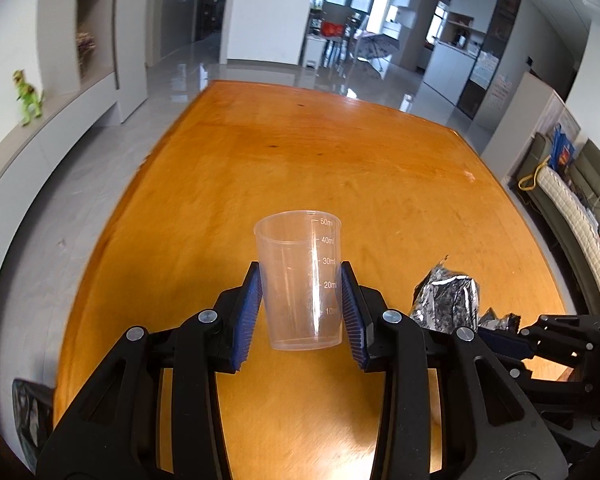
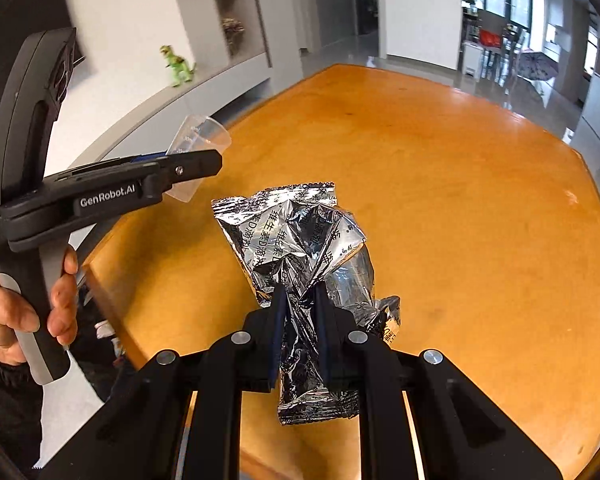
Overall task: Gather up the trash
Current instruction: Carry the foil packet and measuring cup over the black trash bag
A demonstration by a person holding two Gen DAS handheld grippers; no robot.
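Observation:
My left gripper (image 1: 300,276) is shut on a clear plastic measuring cup (image 1: 300,280), upright, held above the orange wooden table (image 1: 340,152). The cup also shows in the right wrist view (image 2: 198,138), tilted between the left gripper's fingers (image 2: 192,166). My right gripper (image 2: 300,292) is shut on a crumpled silver foil wrapper (image 2: 296,236) and holds it over the table (image 2: 460,200). The wrapper also shows at the right of the left wrist view (image 1: 448,300), with the right gripper (image 1: 512,340) behind it.
A dark bag (image 1: 28,412) sits below the table's left edge. A grey ledge with a green toy dinosaur (image 2: 178,66) runs along the left wall. A sofa (image 1: 572,216) stands to the right. A hand (image 2: 28,304) grips the left handle.

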